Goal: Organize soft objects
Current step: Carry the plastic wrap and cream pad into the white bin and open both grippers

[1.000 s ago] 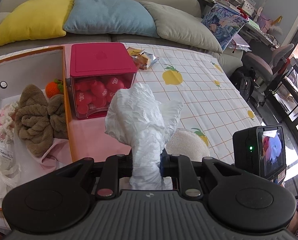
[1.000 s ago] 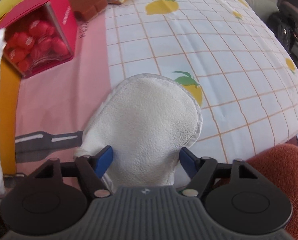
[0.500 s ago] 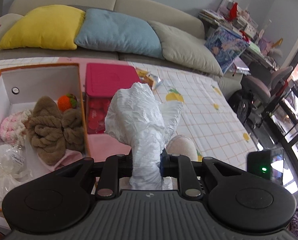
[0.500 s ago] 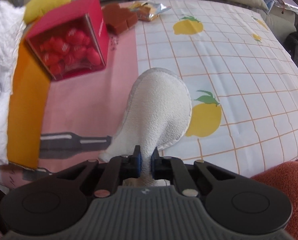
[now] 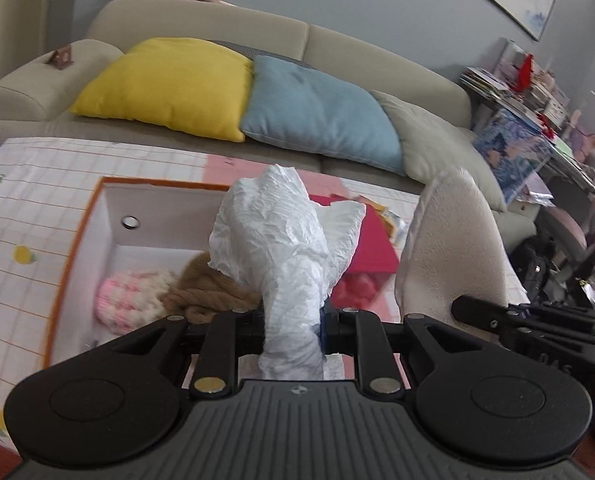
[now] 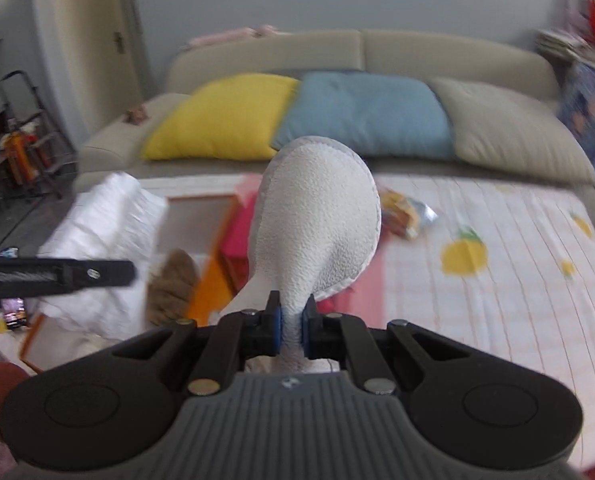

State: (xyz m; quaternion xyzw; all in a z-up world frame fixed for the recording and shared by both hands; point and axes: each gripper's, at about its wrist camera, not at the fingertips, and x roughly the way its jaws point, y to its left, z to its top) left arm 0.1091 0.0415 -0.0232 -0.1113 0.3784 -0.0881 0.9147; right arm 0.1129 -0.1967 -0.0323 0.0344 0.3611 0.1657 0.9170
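My left gripper (image 5: 292,330) is shut on a crumpled white cloth (image 5: 281,240), held up over the orange-rimmed white box (image 5: 73,240). In that box lie a pink knitted piece (image 5: 131,294) and a brown plush piece (image 5: 213,292). My right gripper (image 6: 292,330) is shut on a white fleecy oval pad (image 6: 317,216), lifted clear of the table. The same pad (image 5: 453,240) stands at the right of the left wrist view, and the white cloth (image 6: 105,236) shows blurred at the left of the right wrist view.
A red-lidded clear box of red sweets (image 5: 367,248) stands right of the orange-rimmed box. Snack packets (image 6: 407,212) lie on the checked lemon-print tablecloth (image 6: 497,280). Behind is a sofa with yellow (image 5: 169,84), blue (image 5: 317,112) and grey cushions. Cluttered shelves stand at far right.
My right gripper closed on the fleecy pad and lifted it off the table. My left gripper rose and swung left with the white cloth, bringing more of the box into view.
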